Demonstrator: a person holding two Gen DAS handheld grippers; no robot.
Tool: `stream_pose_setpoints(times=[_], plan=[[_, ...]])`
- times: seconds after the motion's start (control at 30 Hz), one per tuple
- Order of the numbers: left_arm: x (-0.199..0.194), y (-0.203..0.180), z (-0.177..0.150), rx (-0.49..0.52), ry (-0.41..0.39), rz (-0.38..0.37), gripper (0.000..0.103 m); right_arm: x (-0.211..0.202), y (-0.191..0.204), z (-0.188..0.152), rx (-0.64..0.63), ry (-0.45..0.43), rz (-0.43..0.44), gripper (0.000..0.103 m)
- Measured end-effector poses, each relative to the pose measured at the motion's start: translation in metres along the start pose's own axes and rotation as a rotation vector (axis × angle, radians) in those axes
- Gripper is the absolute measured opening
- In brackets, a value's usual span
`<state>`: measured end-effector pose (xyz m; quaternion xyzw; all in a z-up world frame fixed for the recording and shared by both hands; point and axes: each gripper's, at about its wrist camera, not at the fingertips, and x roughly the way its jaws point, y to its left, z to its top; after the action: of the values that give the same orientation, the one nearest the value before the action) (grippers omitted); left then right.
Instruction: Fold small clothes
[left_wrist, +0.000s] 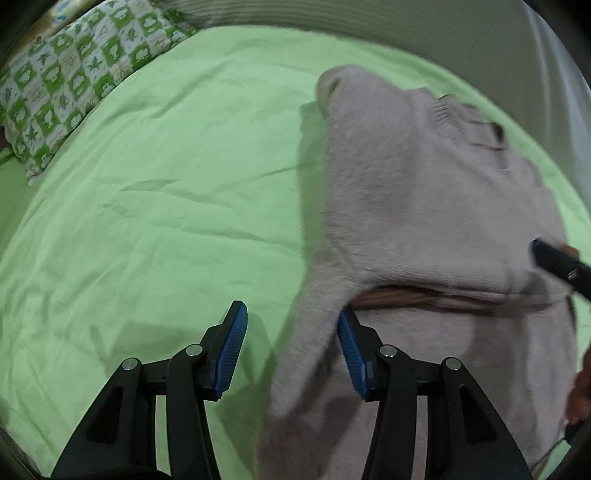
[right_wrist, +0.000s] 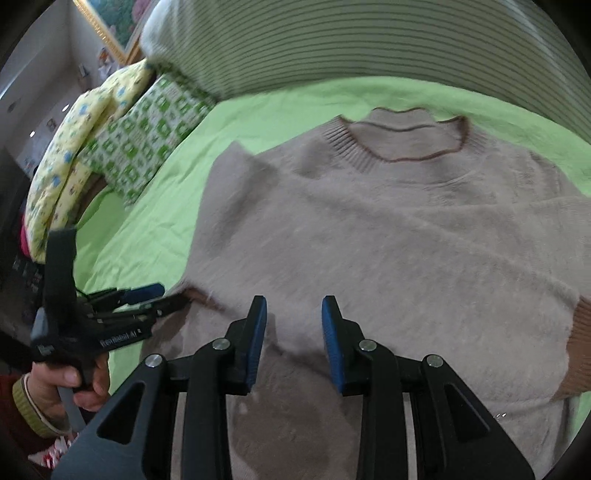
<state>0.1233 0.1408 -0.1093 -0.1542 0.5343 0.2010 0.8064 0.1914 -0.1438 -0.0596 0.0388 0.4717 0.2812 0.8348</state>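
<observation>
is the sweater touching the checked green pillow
Apart. The right wrist view shows a strip of bare green sheet between the sweater and the checked pillow.

The left gripper (left_wrist: 291, 347) points steeply down, jaws apart, nothing pinched between its pads. The right gripper (right_wrist: 293, 332) tilts downward too, jaws parted more narrowly, the gap between them empty.

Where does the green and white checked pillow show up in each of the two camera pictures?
Left wrist view: the checked pillow lies in the upper left corner, on the green sheet.
Right wrist view: the checked pillow sits at upper left, beside a yellow quilt.
Shared landmark: the beige sweater spread on the sheet.
</observation>
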Motion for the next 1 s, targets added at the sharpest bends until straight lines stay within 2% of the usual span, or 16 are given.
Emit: stream_pose_setpoints(times=[0.03,0.2,0.27,0.33,0.53,0.63,0.83,0.93,1.0], plan=[[0.005,0.006,0.000,-0.019,0.007,0.026,0.052,0.001,-0.001,0.003,0.017,-0.008,0.007,0.032],[0.006,0.036,-0.006,-0.175,-0.008,-0.042,0.052,0.013,0.009,-0.001,0.022,0.004,0.053,0.033],[0.003,0.042,-0.009,-0.217,-0.011,-0.045,0.052,0.030,0.012,-0.008,0.011,0.073,0.074,0.039],[0.000,0.045,-0.011,-0.243,-0.001,-0.055,0.052,0.042,0.011,-0.016,0.012,0.131,0.072,0.040],[-0.007,0.051,-0.023,-0.197,0.019,-0.065,0.052,0.035,0.009,-0.027,0.021,0.142,0.155,0.040],[-0.013,0.049,-0.023,-0.172,0.021,-0.064,0.052,0.027,0.005,-0.028,0.036,0.118,0.146,0.040],[-0.035,0.048,-0.032,-0.143,0.005,-0.098,0.051,-0.023,-0.014,-0.036,0.091,0.003,0.084,0.040],[-0.048,0.051,-0.044,-0.142,0.010,-0.122,0.054,-0.052,-0.032,-0.052,0.137,-0.037,0.021,0.040],[-0.054,0.051,-0.053,-0.134,0.019,-0.142,0.060,-0.071,-0.046,-0.067,0.174,-0.049,-0.024,0.040]])
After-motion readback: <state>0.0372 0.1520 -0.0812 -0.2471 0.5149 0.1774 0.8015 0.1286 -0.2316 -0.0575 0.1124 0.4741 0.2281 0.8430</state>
